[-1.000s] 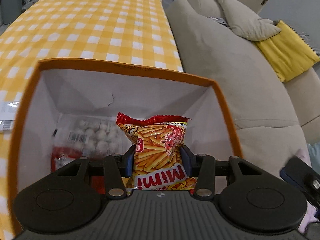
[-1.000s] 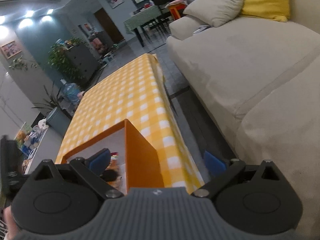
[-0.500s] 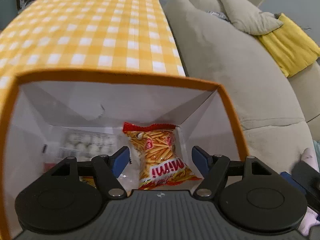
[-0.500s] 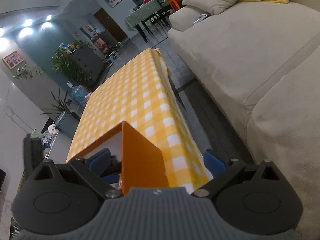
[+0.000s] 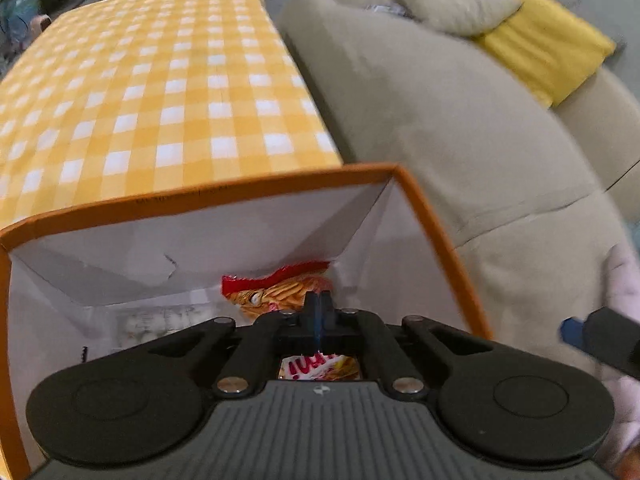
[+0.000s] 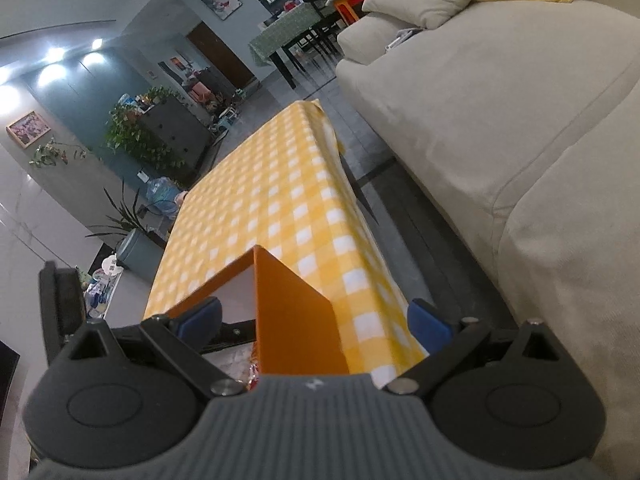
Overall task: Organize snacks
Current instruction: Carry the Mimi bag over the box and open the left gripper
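Note:
An orange box (image 5: 208, 194) with white inner walls stands on the yellow checked table. A red and orange Mimi snack bag (image 5: 286, 290) lies inside it at the right, beside a clear pack of white sweets (image 5: 160, 322). My left gripper (image 5: 319, 312) is above the box opening, its fingers shut together and empty, over the bag. My right gripper (image 6: 316, 314) is open and empty, straddling the box's right corner (image 6: 296, 320). Its blue pad (image 5: 570, 330) shows at the right of the left wrist view.
The yellow checked tablecloth (image 5: 160, 80) stretches beyond the box. A beige sofa (image 5: 440, 120) with a yellow cushion (image 5: 548, 52) runs along the table's right side, with a narrow floor gap (image 6: 400, 200) between. Plants and a dresser stand far back.
My left gripper let go of the Mimi bag, which now lies in the box. The gripper then drew back and up and its fingers closed empty. The right gripper stayed open.

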A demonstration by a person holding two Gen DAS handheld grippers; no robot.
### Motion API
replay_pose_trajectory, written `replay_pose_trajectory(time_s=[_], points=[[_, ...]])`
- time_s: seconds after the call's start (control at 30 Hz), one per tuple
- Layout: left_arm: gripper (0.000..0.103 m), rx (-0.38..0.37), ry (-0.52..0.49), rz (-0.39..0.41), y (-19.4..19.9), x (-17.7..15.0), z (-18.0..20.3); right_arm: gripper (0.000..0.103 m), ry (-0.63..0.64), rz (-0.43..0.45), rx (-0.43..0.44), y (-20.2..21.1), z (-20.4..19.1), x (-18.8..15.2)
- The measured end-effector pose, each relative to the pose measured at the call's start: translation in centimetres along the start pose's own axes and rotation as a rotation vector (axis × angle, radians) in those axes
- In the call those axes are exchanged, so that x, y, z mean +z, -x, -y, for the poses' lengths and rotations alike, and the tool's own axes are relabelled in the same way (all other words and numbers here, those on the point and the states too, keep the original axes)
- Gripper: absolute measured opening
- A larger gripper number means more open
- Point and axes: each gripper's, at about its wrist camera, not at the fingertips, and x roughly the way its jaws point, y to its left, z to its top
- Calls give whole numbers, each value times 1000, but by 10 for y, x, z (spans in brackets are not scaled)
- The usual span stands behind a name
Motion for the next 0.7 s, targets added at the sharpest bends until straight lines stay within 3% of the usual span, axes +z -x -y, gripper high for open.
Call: replay_pose_trajectory(time_s=[0.17,0.4,0.57,0.7], points=[[0,25,27,-28,-7,-2,-3,97,12,-20,-29,-6,4,0],[4,-23,132,-41,-16,-3,-18,97,94,-40,-105,-10,-3,-2],[4,-66,195,25,1,-11,-28,97,131,-57,-137,-13,-5,-4],[4,-67,164,46,22,-14,-23,97,161,-66,-153,-14,-9,-6]])
